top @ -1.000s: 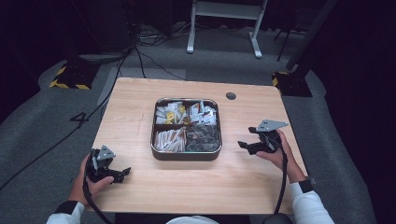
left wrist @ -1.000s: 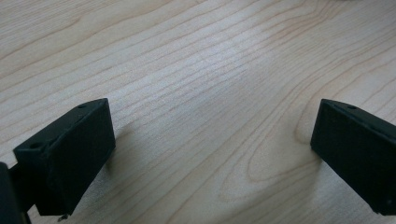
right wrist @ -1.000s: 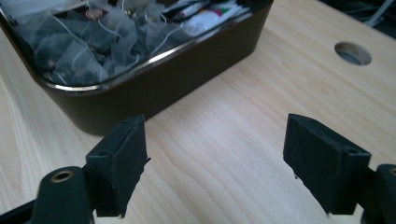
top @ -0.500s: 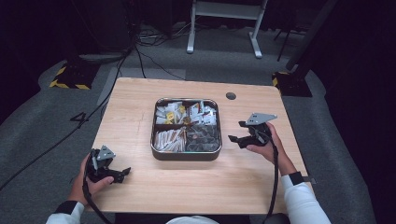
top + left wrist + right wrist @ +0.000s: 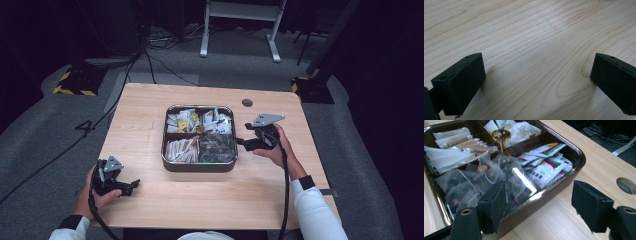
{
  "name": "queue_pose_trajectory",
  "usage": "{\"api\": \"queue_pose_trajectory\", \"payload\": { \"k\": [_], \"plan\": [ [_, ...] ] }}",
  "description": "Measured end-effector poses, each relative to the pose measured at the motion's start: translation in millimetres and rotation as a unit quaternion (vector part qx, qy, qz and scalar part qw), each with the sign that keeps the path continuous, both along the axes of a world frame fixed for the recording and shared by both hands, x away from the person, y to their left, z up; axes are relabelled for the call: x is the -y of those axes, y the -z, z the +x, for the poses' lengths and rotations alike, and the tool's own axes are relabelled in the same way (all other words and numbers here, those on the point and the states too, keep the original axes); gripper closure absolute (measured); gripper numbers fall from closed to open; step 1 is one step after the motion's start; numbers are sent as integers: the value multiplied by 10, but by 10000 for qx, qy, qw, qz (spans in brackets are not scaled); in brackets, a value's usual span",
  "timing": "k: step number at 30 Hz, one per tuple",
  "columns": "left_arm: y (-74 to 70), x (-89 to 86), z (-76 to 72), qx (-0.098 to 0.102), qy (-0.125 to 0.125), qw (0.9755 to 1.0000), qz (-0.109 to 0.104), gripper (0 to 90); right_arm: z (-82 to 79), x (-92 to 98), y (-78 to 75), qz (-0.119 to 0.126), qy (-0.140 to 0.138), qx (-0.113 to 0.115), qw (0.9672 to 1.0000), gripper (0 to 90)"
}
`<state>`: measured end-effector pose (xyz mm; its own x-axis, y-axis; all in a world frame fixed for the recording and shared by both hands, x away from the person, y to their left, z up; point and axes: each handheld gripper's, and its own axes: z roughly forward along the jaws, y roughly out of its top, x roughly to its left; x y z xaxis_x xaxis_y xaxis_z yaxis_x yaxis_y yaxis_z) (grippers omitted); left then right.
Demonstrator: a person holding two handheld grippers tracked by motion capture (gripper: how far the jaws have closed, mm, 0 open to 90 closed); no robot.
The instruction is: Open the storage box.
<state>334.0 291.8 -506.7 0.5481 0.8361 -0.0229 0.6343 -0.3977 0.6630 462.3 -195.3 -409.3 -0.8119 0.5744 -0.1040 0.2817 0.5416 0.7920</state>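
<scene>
A dark square tray (image 5: 200, 167) sits mid-table, split into compartments around a brass knob (image 5: 501, 135). It holds clear tea bags (image 5: 474, 185), red-and-green sachets (image 5: 546, 167) and paper-wrapped sticks (image 5: 454, 150). My right gripper (image 5: 242, 143) hovers just off the tray's right wall (image 5: 564, 187), pointing at the tea bags (image 5: 217, 147). Its jaws are open and have just been closing a little, with nothing pressed between them. My left gripper (image 5: 131, 186) rests open near the table's front left corner, with bare wood between its jaws (image 5: 537, 82).
A round cable hole (image 5: 247, 102) is cut into the wooden table (image 5: 250, 200) behind the right gripper, also seen as the hole (image 5: 626, 185) at the right. Cables, a white stand (image 5: 240, 10) and striped bases (image 5: 75, 85) lie on the floor beyond.
The right gripper has moved left toward the tray's right side and risen slightly. The left gripper has stayed where it was.
</scene>
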Motion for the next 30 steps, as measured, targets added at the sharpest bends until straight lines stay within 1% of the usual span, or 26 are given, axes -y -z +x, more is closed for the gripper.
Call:
{"api": "queue_pose_trajectory", "payload": {
  "k": [4,5,7,8,9,10,11,13,15,19,20,22,25,26,28,30],
  "plan": [
    [0,-1,0,-1,-1,10000,4,1,60,-162,-32,13,-94,22,10000,297],
    [0,-1,0,-1,-1,10000,4,1,60,-162,-32,13,-94,22,10000,297],
    [0,-1,0,-2,-1,10000,3,1,90,-270,-45,24,-162,-2,9999,297],
    [0,-1,0,0,-1,10000,4,1,90,-270,-45,24,-162,-2,9999,297],
    [-1,-1,0,-3,1,10000,4,1,111,-345,-43,34,-201,-25,9998,297],
    [-1,-1,0,-3,0,10000,4,1,111,-345,-43,34,-201,-25,9998,297],
    [0,-1,-1,-1,-1,10000,4,1,132,-420,-38,-6,-240,-44,9997,297],
    [0,0,-1,-3,0,10000,0,1,150,-499,-26,-47,-298,-51,9995,297],
    [0,0,-1,-3,-1,10000,0,1,155,-530,-21,-72,-306,-52,9995,297],
    [0,-1,-1,-2,-1,10000,-1,1,196,-686,8,-142,-383,-79,9991,297],
    [0,-2,-2,-1,-1,10000,-1,1,225,-761,27,-168,-415,-113,9989,297],
    [0,-2,-2,-2,-2,10000,-1,1,235,-784,33,-183,-421,-120,9989,297],
    [0,-2,-2,-2,-3,10000,-2,1,276,-874,64,-223,-444,-177,9986,297],
    [0,-2,-2,-3,-2,10000,-1,1,291,-903,76,-238,-451,-161,9986,297],
    [0,-2,-2,-3,1,10000,4,1,332,-993,109,-302,-478,-230,9981,297],
    [-1,-2,-2,-5,1,10000,3,1,348,-1022,118,-295,-486,-249,9981,297]
  ]
}}
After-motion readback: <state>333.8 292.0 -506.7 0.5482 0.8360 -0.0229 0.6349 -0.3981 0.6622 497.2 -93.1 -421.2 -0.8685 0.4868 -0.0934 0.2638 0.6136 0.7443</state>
